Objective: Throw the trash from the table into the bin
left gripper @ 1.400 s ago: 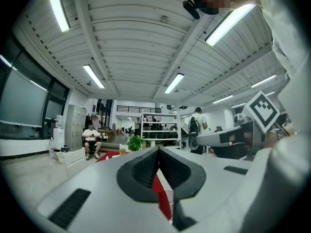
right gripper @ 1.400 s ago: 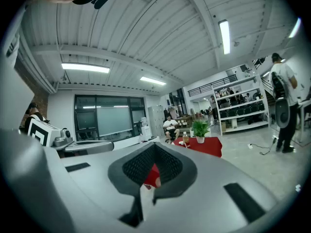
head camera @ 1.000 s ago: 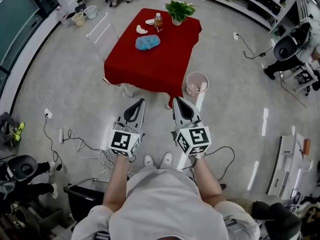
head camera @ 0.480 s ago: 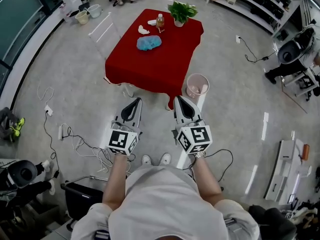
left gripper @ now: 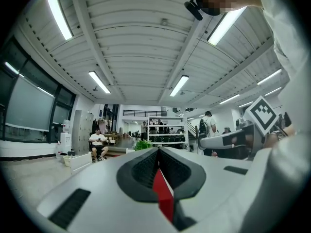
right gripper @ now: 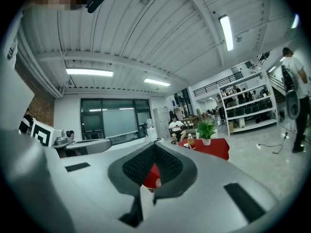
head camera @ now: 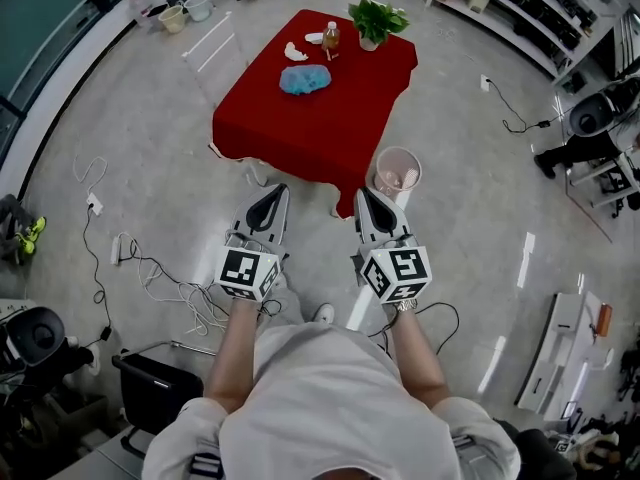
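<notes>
The red table stands ahead of me, apart from both grippers. On it lie a blue crumpled wad and two white scraps, beside a bottle and a potted plant. A pink bin stands on the floor at the table's near right corner, with something pale inside. My left gripper and right gripper are held side by side, pointing level at the table, both shut and empty. The right gripper view shows the red table and plant beyond the shut jaws.
Loose cables and a power strip lie on the floor to the left. Shelving runs along the back right, with a cable and socket on the floor near it. A seated person is far behind the table. Buckets stand at the back left.
The person has taken a step, with one foot now hidden. Both grippers stay shut and empty, side by side. The table and bin sit slightly further right in view.
</notes>
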The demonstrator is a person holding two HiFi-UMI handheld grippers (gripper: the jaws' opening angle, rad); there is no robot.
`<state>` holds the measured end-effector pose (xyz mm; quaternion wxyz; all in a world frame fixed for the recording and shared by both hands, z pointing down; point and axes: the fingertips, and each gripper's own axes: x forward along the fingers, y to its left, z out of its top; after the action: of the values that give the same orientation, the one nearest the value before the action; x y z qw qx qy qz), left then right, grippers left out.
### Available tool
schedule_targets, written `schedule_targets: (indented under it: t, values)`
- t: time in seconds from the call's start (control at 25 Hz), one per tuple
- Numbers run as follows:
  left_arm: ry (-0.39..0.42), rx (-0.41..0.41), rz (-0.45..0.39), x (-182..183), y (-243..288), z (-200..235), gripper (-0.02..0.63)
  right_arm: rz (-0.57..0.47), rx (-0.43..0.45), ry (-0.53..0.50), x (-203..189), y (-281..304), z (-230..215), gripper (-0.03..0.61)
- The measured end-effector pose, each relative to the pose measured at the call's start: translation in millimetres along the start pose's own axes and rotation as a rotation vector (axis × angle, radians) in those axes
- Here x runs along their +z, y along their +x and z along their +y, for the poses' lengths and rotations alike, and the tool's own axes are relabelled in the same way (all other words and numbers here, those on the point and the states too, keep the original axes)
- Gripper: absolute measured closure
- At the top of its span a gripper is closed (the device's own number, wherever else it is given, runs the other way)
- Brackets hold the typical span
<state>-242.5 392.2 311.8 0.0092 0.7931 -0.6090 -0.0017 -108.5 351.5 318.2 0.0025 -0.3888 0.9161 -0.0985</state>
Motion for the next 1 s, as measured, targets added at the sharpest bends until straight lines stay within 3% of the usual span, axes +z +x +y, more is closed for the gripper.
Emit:
schedule_targets:
  t: [0.24, 0.76, 1.0]
  values:
    - [-0.007, -0.019, 0.000, -9, 29, 43, 0.607, 0.023, -0.017, 0.010, -8, 53, -4, 0.571]
    - [-0.064, -0.194, 0.011, -10, 121, 166, 0.607, 0.051, -0.123, 0.000, -2, 204, 1, 0.571]
    - [-0.055, -0.204, 0.009, -7, 138, 211, 0.608, 0.049, -0.131, -0.033, 6, 249, 13, 0.569]
